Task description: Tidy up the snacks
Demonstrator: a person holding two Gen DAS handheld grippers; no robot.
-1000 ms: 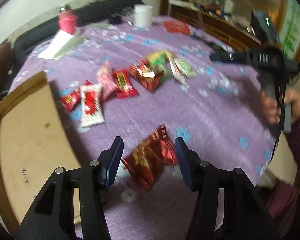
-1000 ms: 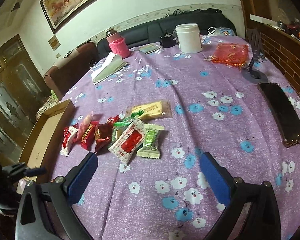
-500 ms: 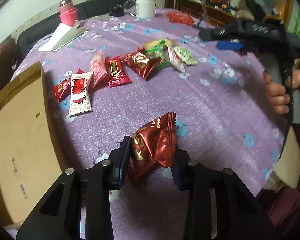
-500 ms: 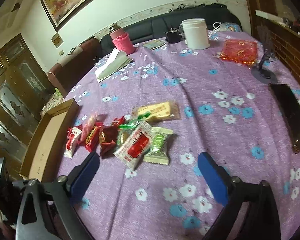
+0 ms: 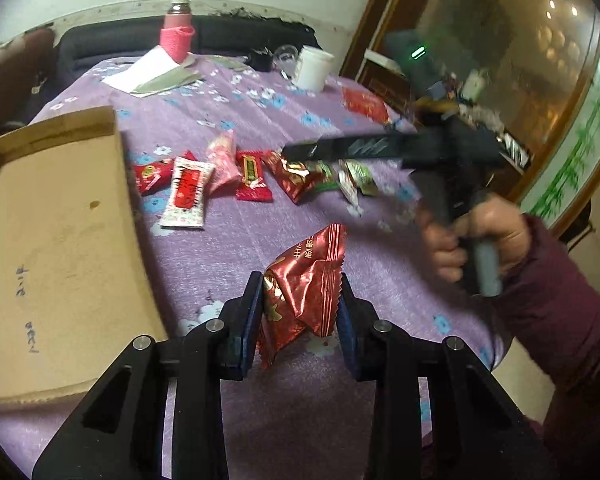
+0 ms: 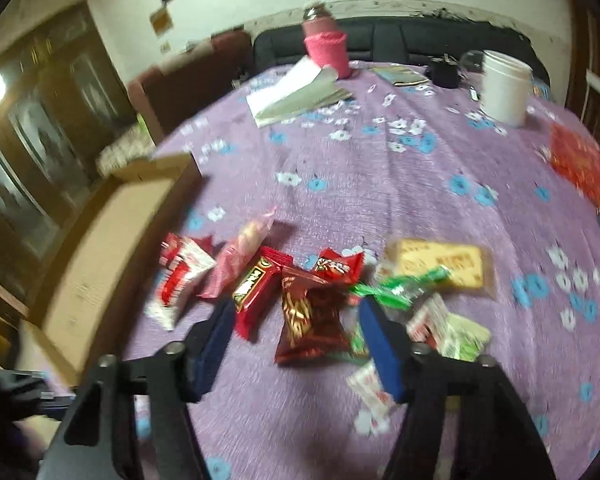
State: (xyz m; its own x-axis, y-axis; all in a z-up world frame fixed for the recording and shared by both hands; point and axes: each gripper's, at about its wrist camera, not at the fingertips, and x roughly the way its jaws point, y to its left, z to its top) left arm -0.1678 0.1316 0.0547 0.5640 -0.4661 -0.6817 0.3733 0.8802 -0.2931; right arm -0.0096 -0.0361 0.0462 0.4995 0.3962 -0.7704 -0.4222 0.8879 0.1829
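Note:
My left gripper (image 5: 299,284) is shut on a dark red foil snack packet (image 5: 304,280) and holds it above the purple tablecloth, just right of the cardboard box lid (image 5: 52,232). My right gripper (image 6: 296,312) is open, low over the snack pile, with its fingers on either side of a dark red packet (image 6: 312,320). It also shows from the side in the left wrist view (image 5: 300,150). Several more snacks lie in a row: a white-red packet (image 5: 186,194), a pink one (image 5: 222,160), a red bar (image 6: 256,284), green packets (image 6: 396,284) and a yellow one (image 6: 440,264).
The cardboard lid (image 6: 112,248) lies at the table's left edge. At the back stand a pink-sleeved bottle (image 6: 326,46), a white jar (image 6: 504,88), papers (image 6: 296,96) and a red pouch (image 6: 578,164). A sofa runs behind the table.
My left gripper closed on the dark red packet and lifted it off the cloth. My right gripper swept left and down to the snack pile, its jaws narrowing around a packet.

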